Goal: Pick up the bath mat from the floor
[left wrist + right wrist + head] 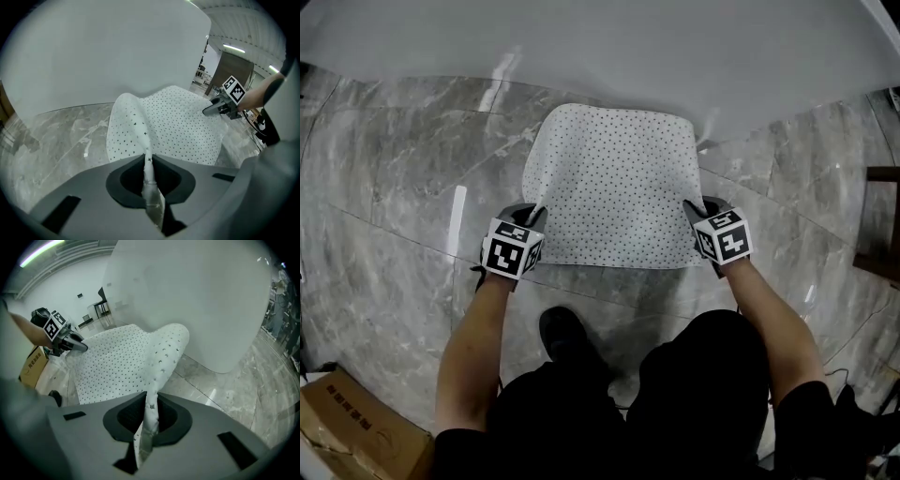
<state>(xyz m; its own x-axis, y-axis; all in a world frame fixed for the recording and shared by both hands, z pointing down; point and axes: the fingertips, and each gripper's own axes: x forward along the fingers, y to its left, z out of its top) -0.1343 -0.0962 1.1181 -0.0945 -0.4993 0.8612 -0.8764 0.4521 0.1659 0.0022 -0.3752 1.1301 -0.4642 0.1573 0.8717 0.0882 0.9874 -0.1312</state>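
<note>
1. The 2 near corners of the bath mat [614,183] are hidden, because each one is tucked inside a claw.
2. The far edge of the mat lies close to a big white curved wall [600,47]. I cannot tell if that edge touches the floor [394,197] or hangs just above it.
3. The white wall is cut off at the top, so it is hard to tell what it belongs to.
4. A brown box [352,436] is cut off at the bottom left corner of the head view. A dark piece of furniture [883,225] is cut off at the right edge.
5. The person's dark legs hide part of the floor. 1 black shoe [567,337] peeks out between them.
6. The mat is white and soft, with lots of tiny dark marks all over it. In the left gripper view the marks look like small stars.
7. The left claw [534,216] is clamped tight on the near left corner. The mat is squeezed into a thin fold between its jaws.
8. The right claw [694,210] is clamped tight on the near right corner in the same way.
9. The mat stretches between the 2 claws, with its near edge held up off the grey stone floor. It rises in a ridge at each claw and dips in the middle.
</note>
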